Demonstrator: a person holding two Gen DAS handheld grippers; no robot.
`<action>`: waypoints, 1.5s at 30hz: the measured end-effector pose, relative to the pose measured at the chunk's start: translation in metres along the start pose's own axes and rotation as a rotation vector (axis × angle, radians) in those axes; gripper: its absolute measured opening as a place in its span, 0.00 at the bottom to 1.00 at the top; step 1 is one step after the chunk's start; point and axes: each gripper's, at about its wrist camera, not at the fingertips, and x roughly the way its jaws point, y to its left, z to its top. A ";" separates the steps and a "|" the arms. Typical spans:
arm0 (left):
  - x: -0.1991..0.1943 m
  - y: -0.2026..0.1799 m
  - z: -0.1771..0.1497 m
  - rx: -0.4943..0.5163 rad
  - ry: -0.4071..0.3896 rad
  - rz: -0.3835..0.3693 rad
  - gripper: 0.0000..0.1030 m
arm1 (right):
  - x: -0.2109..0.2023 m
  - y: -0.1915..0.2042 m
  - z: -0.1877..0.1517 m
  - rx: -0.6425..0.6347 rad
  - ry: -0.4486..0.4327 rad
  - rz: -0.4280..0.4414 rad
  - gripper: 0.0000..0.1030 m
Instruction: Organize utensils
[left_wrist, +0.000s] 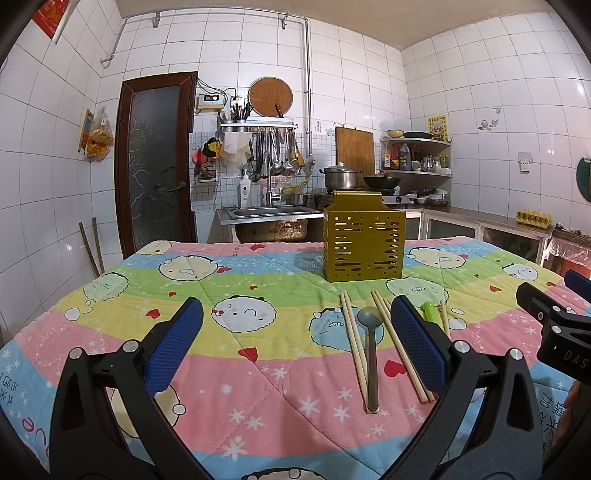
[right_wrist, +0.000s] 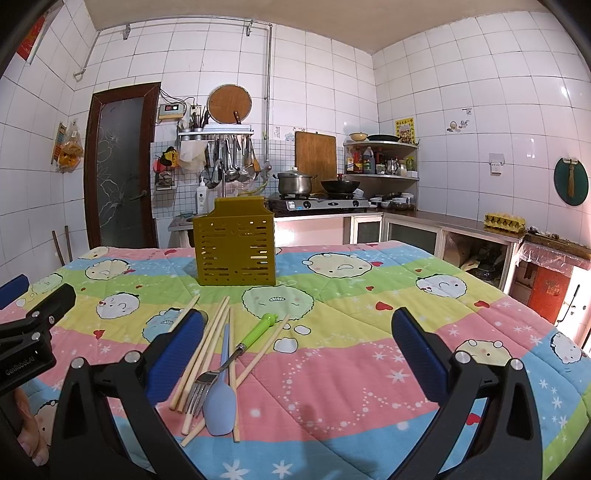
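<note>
A mustard-yellow slotted utensil holder (left_wrist: 363, 240) stands upright on the quilt-covered table (left_wrist: 258, 280); it also shows in the right wrist view (right_wrist: 235, 244). In front of it lie wooden chopsticks (left_wrist: 354, 343), a grey spoon (left_wrist: 370, 332) and a green-handled utensil (left_wrist: 429, 309). In the right wrist view I see chopsticks (right_wrist: 201, 354), a blue spatula-like spoon (right_wrist: 221, 398) and a green-handled fork (right_wrist: 236, 350). My left gripper (left_wrist: 297, 343) is open and empty, low over the table left of the utensils. My right gripper (right_wrist: 297, 354) is open and empty, right of them.
A colourful cartoon quilt covers the table. Behind it are a sink (left_wrist: 271, 214), a stove with a pot (right_wrist: 295, 182) and wok (right_wrist: 340, 184), counters, shelves, and a dark door (left_wrist: 155, 162). The other gripper shows at the edge of each view.
</note>
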 end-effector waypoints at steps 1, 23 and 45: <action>0.000 0.000 0.000 0.000 0.001 0.000 0.95 | 0.000 0.000 0.000 0.000 0.000 0.000 0.96; -0.001 0.000 0.000 0.001 -0.004 0.003 0.95 | -0.001 -0.002 0.000 -0.003 -0.004 -0.008 0.96; 0.004 0.003 0.000 -0.004 0.020 0.025 0.95 | 0.008 -0.005 0.002 0.020 0.036 -0.012 0.96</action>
